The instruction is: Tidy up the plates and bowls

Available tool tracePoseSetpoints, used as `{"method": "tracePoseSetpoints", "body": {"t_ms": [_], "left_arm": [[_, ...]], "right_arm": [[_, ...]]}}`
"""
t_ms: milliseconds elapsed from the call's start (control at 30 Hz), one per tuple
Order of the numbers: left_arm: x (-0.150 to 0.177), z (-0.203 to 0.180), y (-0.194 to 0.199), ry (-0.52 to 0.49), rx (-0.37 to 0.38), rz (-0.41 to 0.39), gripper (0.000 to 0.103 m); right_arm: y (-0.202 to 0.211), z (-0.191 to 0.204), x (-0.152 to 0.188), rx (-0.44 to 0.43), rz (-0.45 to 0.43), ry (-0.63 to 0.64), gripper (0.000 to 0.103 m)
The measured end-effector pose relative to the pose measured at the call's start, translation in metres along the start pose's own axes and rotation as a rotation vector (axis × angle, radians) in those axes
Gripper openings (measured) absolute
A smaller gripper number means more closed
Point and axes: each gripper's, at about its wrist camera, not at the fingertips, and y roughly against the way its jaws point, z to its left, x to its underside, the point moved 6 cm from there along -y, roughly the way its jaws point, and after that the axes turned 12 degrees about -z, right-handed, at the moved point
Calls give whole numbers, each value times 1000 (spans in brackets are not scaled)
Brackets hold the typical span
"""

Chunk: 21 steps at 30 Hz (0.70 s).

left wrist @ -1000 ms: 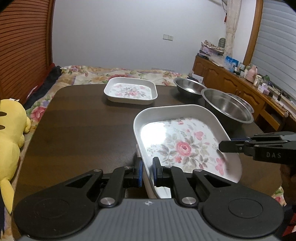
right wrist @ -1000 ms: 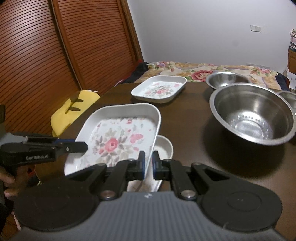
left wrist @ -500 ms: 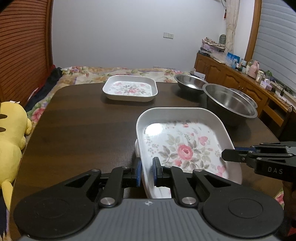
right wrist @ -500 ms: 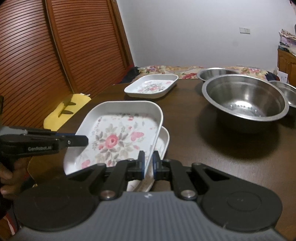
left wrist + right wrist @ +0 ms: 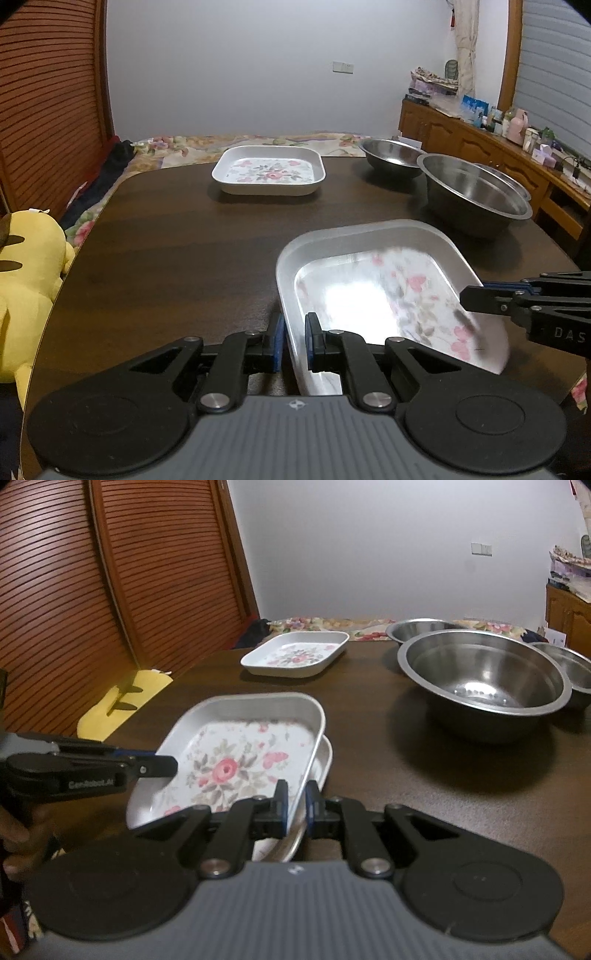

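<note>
A large white floral tray (image 5: 388, 291) (image 5: 236, 760) is held between both grippers at the table's near side. My left gripper (image 5: 293, 341) is shut on its left rim; it also shows in the right wrist view (image 5: 162, 766). My right gripper (image 5: 295, 808) is shut on the opposite rim; it also shows in the left wrist view (image 5: 469, 295). A second white plate (image 5: 325, 760) lies just beneath the tray. A smaller floral tray (image 5: 269, 173) (image 5: 295, 653) sits at the far side.
A large steel bowl (image 5: 472, 192) (image 5: 484, 679) stands right of the tray, with two smaller steel bowls (image 5: 391, 155) (image 5: 565, 664) near it. A yellow plush toy (image 5: 26, 280) lies off the table's left edge. A wooden sideboard (image 5: 491, 155) runs along the right.
Both grippers have stayed shut on the tray. The tray has tilted and shifted slightly; the views have dropped lower and nearer the table.
</note>
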Motion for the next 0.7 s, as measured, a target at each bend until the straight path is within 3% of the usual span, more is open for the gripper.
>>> {"method": "tracePoseSetpoints", "body": {"t_ms": [367,700], "left_arm": [[4,3,-3,14,-8,8,12],[-8,3,7,19,-6,-33,12]], "right_arm": [[-2,-3,2,4,-3,-13,14],[5,-2,-7,0,-37,-14,14]]}}
